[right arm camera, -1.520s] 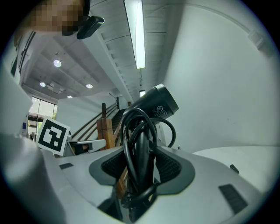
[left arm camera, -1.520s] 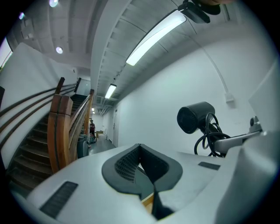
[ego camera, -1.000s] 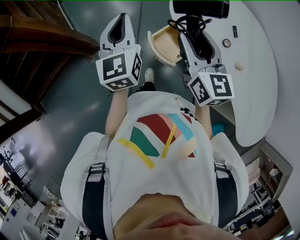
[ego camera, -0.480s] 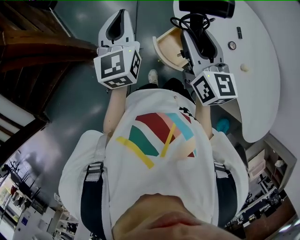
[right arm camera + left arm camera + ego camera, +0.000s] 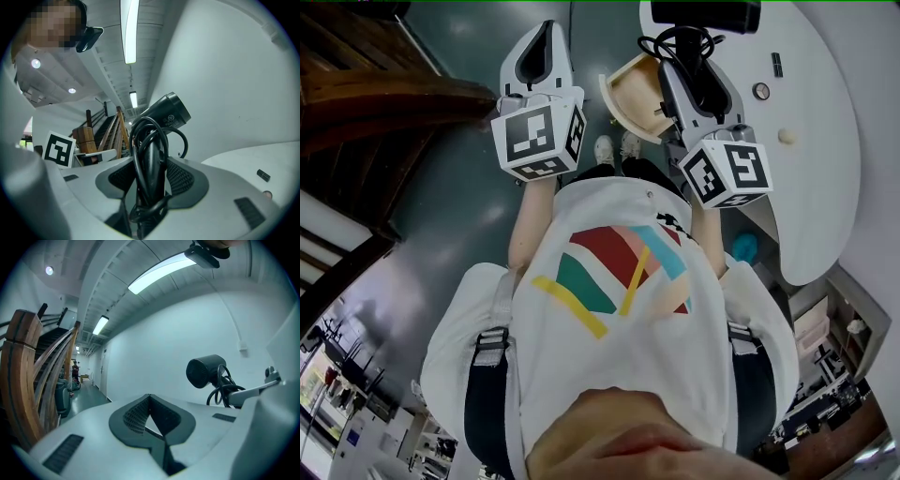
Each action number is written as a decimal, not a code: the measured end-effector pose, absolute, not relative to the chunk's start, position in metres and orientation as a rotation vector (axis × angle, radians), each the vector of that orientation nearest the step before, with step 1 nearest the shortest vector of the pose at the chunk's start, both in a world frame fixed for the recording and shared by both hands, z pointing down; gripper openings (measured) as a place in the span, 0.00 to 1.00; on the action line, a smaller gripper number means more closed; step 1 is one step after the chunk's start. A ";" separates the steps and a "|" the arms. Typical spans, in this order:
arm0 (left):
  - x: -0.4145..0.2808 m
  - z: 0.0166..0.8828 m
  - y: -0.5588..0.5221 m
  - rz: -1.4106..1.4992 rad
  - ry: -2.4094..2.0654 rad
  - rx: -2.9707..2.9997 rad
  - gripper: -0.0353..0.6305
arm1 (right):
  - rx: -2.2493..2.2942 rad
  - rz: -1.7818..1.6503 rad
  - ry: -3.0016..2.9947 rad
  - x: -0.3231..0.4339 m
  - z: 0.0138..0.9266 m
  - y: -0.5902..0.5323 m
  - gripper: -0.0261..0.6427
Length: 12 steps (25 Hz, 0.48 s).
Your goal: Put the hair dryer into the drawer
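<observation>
black corded hair dryer [image 5: 166,112] clamped by handle in right claw [image 5: 150,174], barrel past claw tips, open pale wooden drawer [image 5: 630,92] just beside, at white counter [image 5: 825,141] edge, left claw [image 5: 149,417] closed, empty

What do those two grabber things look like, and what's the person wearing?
The left gripper and right gripper are light grey and taper to a point, with dark ribbed pads inside. Each carries a white cube with black square patterns. The person wears a white short-sleeved T-shirt with colourful stripes.
</observation>
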<state>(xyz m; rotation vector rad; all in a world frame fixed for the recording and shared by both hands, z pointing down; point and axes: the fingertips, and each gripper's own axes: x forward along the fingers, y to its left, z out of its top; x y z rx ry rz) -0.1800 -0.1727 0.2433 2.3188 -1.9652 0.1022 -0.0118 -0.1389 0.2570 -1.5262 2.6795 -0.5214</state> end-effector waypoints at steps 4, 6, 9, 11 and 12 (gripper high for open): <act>-0.167 0.246 -0.175 0.113 -1.931 2.329 0.08 | -1.525 -0.549 2.688 -0.010 0.262 -0.140 0.36; -0.159 0.248 -0.176 0.125 -1.904 2.342 0.08 | -1.525 -0.577 2.687 -0.010 0.265 -0.141 0.36; -0.149 0.252 -0.179 0.139 -1.867 2.367 0.08 | -1.533 -0.633 2.682 -0.010 0.276 -0.139 0.36; -0.146 0.255 -0.179 0.146 -1.850 2.380 0.08 | -1.539 -0.688 2.669 -0.010 0.287 -0.135 0.36; -0.145 0.257 -0.180 0.151 -1.843 2.383 0.08 | -1.542 -0.724 2.657 -0.009 0.292 -0.135 0.36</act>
